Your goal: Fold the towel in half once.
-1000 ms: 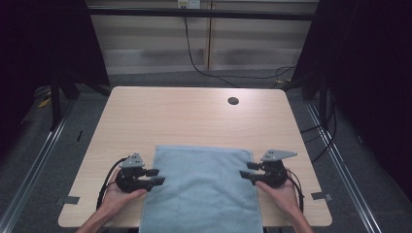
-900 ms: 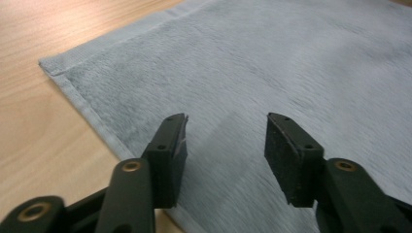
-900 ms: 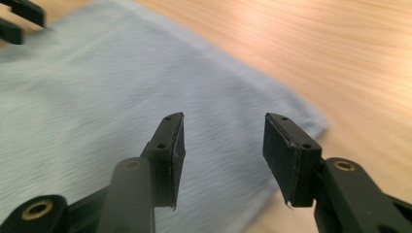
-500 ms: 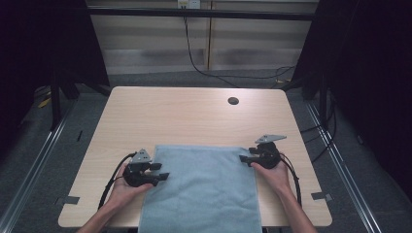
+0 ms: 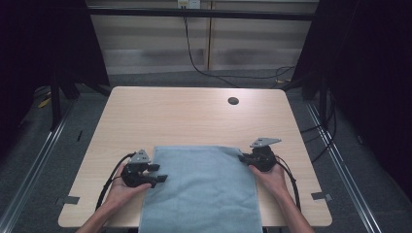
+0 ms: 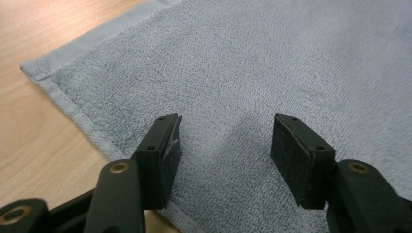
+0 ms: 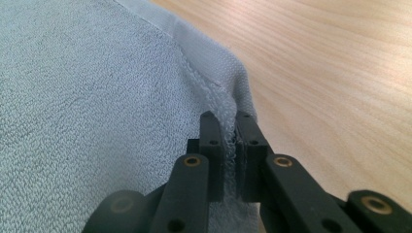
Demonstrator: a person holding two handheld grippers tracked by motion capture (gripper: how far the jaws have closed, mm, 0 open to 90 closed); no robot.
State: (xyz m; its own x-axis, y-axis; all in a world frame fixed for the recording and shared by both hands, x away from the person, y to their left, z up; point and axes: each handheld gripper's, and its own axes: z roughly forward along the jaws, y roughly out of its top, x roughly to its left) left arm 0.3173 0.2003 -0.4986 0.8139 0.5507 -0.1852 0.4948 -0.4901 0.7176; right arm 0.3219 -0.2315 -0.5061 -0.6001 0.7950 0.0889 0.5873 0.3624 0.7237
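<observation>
Towel [image 5: 201, 187] lies flat at the table's [image 5: 194, 119] near edge. Our right gripper [image 7: 229, 127] has just closed, pinching its far right edge; our left gripper [image 6: 224, 145] has been opening, jaws wide over the left edge, gripping nothing. 1 of 2 grips made; lifting remains.

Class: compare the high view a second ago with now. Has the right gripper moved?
Yes. The right gripper has moved up the view, towards the table's round hole, onto the towel's far right corner, where its jaws have closed.

Lab: black-curtained rig [image 5: 369, 73], floor rails [image 5: 43, 150]
</observation>
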